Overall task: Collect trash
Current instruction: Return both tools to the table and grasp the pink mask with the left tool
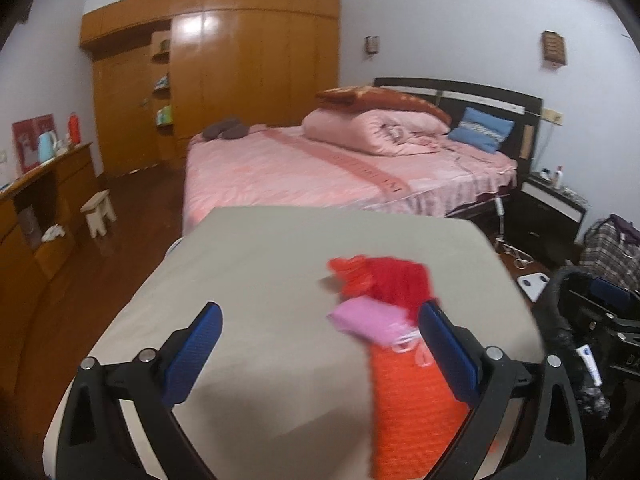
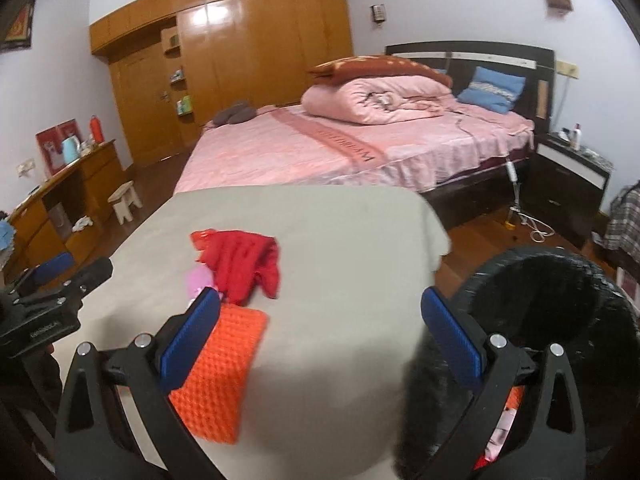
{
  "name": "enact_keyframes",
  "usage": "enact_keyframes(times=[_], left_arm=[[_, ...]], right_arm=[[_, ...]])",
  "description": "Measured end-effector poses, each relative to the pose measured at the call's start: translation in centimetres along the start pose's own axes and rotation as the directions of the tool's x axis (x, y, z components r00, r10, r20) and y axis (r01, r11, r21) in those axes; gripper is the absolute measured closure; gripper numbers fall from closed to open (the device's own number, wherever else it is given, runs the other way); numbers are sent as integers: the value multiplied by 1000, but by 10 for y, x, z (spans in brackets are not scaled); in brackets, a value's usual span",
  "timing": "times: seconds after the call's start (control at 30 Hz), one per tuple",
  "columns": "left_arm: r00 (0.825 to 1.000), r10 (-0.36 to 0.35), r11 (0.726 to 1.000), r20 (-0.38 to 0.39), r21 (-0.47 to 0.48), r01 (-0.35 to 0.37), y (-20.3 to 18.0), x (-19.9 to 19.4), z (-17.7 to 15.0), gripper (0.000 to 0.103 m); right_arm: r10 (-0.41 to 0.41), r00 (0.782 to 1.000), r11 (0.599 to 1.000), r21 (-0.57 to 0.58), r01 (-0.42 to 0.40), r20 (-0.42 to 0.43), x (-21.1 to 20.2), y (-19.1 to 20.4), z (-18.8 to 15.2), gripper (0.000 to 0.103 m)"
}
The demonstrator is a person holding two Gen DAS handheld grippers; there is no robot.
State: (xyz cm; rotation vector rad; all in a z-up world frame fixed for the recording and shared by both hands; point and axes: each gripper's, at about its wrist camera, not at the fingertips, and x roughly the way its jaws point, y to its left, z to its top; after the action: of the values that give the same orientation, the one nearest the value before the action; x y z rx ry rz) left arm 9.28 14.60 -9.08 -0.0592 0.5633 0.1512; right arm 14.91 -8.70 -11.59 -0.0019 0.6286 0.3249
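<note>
The left hand-held gripper (image 1: 320, 344) is wide open and holds nothing. Close before it, just inside its right finger, lies an orange knitted rectangular piece (image 1: 412, 404) on the beige cloth-covered surface (image 1: 248, 280). Its long axis runs away from the gripper, nearly in line with the fingers, so I judge that the jaws must turn or shift to the right before they can close across its narrow side.

The right hand-held gripper (image 2: 320, 328) is also fully open and empty. The same orange piece (image 2: 218, 376) lies beside and partly under its left finger, leaning a little to the right as it goes away. At its right finger stands a black woven round bin lined with a black bag (image 2: 560, 320), low beside the surface. Probably it is kept there so the trash has only a short way to go; something orange and pink seems to be inside already.

A little further from both grippers are a small pink flat packet (image 1: 364, 318) and, touching it behind, a crumpled red plastic wrapper (image 1: 384, 280), which points to no clear direction. These three pieces seem to be still to collect. Far beyond stands a bed with pink sheets (image 1: 304, 168)
</note>
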Motion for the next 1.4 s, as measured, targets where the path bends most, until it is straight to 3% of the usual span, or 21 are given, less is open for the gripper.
enact_keyframes(times=[0.2, 0.47, 0.73, 0.83, 0.9, 0.93, 1.13, 1.27, 1.4], left_arm=[[999, 20, 999, -35, -34, -22, 15, 21, -9, 9], [995, -43, 999, -86, -24, 41, -5, 65, -12, 13], [980, -95, 995, -173, -9, 95, -24, 110, -14, 19], [968, -129, 992, -217, -22, 127, -26, 122, -15, 27], [957, -150, 988, -250, -11, 153, -31, 128, -18, 46], [952, -162, 986, -259, -4, 167, -34, 130, -19, 51], [953, -192, 981, -233, -38, 188, -28, 124, -20, 87], [964, -195, 980, -180, -65, 187, -21, 114, -15, 95], [973, -171, 985, -152, -56, 164, -12, 97, -12, 97]], right_arm=[[23, 999, 1000, -12, -24, -33, 30, 14, -3, 5], [-8, 997, 1000, 7, 8, -80, 60, 6, -10, 5], [-20, 995, 1000, 11, 21, -96, 72, 0, -12, 5], [-23, 995, 1000, 3, 24, -102, 75, 0, -13, 5], [-22, 994, 1000, 4, 23, -106, 77, -1, -14, 5], [-22, 994, 1000, 5, 23, -108, 78, -1, -14, 5], [-27, 992, 1000, 2, 28, -126, 83, -2, -20, 5], [-27, 992, 1000, -5, 27, -124, 81, 0, -20, 5], [-19, 993, 1000, -6, 18, -114, 74, 2, -18, 5]])
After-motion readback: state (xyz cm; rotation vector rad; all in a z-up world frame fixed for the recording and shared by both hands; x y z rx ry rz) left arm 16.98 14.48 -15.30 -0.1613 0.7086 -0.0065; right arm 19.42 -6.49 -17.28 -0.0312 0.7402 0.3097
